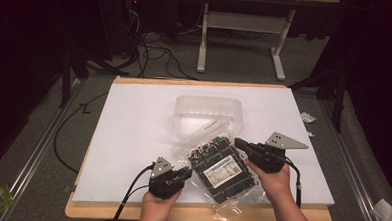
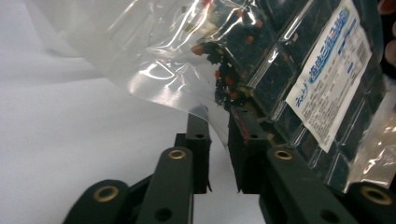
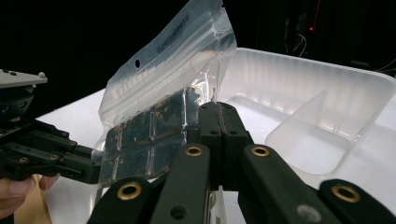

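Observation:
A clear zip bag [image 1: 221, 166] of dark dried food with a white and blue label lies tilted at the front of the white board [image 1: 133, 123]. My right gripper [image 1: 238, 142] is shut on the bag's right upper edge; in the right gripper view its jaws [image 3: 219, 109] meet on the film of the bag [image 3: 159, 88]. My left gripper [image 1: 185, 172] sits at the bag's left edge. In the left gripper view its jaws [image 2: 218, 121] stand a narrow gap apart with the bag's [image 2: 280, 60] clear edge running between them, not pinched.
A translucent plastic tray [image 1: 209, 103] stands just behind the bag, with a slanted divider [image 3: 308, 121] inside. The board rests on a wooden table [image 1: 199, 213]. Cables, a table frame [image 1: 203, 41] and dark floor lie beyond.

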`<state>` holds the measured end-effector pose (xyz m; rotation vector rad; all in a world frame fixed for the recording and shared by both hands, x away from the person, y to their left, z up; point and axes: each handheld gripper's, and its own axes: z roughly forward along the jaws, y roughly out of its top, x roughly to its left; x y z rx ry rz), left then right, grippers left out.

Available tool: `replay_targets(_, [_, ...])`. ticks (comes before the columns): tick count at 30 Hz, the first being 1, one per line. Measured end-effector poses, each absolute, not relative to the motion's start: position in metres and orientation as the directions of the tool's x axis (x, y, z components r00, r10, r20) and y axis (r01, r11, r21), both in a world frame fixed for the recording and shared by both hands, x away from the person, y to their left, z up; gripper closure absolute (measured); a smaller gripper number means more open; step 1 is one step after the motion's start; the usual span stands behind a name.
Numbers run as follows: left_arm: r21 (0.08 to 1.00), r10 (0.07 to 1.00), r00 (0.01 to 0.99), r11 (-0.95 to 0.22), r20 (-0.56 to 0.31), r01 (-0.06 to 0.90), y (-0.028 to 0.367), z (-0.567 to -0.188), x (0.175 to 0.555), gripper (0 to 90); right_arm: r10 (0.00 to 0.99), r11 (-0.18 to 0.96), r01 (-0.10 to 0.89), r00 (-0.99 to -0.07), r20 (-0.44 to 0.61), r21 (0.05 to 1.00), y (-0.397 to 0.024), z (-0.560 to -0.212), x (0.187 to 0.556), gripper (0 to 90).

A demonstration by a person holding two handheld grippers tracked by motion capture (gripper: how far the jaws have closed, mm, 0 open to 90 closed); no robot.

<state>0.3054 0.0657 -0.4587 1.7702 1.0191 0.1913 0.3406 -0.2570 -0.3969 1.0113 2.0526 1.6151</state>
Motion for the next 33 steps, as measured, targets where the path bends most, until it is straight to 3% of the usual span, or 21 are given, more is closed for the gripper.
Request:
replay_targets(16, [0.899, 0.722, 0.647, -0.08, -0.245, 0.43, 0.067, -0.418, 0.315, 90.0, 0.705, -0.015, 0.289, -0.676, 0.215, 0.957, -0.272, -0.383, 0.333, 90.0])
replay_targets(18, [0.907, 0.729, 0.624, -0.011, -0.28, 0.421, 0.064, -0.413, 0.315, 90.0, 0.7, -0.026, 0.282, -0.679, 0.218, 0.959, -0.272, -0.381, 0.332, 90.0])
replay_targets(19, [0.918, 0.739, 0.641, -0.082, -0.205, 0.389, 0.071, -0.406, 0.319, 90.0, 0.698, -0.029, 0.273, -0.683, 0.215, 0.962, -0.27, -0.378, 0.33, 90.0])
replay_targets(33, [0.958, 0.782, 0.616, -0.094, -0.097, 0.27, 0.088, -0.381, 0.334, 90.0, 0.689, -0.026, 0.238, -0.699, 0.19, 0.971, -0.252, -0.375, 0.327, 90.0])
